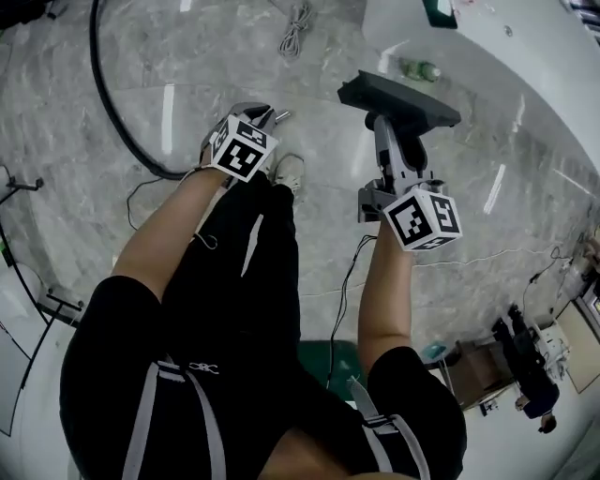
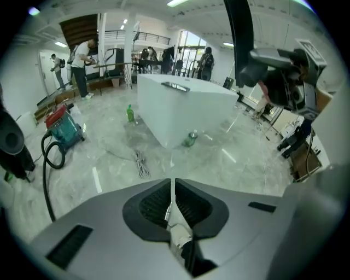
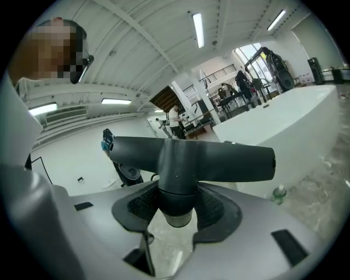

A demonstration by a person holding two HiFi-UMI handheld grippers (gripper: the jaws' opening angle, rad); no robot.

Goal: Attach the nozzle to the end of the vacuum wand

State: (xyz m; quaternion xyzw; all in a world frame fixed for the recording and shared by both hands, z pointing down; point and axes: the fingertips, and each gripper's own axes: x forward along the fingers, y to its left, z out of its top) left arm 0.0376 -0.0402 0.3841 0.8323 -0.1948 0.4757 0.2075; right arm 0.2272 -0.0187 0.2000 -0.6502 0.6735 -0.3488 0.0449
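A dark grey floor nozzle point(image 1: 403, 98) with a wide flat head sticks out ahead of my right gripper point(image 1: 398, 141), which is shut on its round neck. In the right gripper view the nozzle point(image 3: 219, 158) lies crosswise, its neck pinched between the pads of the right gripper point(image 3: 178, 208). My left gripper point(image 1: 262, 117) hangs over the floor to the left, shut with nothing in it; its jaws meet in the left gripper view point(image 2: 172, 191). The left gripper view also catches the nozzle point(image 2: 240, 38) at upper right. I cannot pick out the wand's end for certain.
A black hose point(image 1: 108, 103) curves over the marble floor at left. A white counter point(image 1: 525, 66) stands at upper right with a green bottle point(image 1: 419, 68) at its foot. A coiled cable point(image 1: 297, 28) lies ahead. A teal vacuum point(image 2: 63, 128) sits far left.
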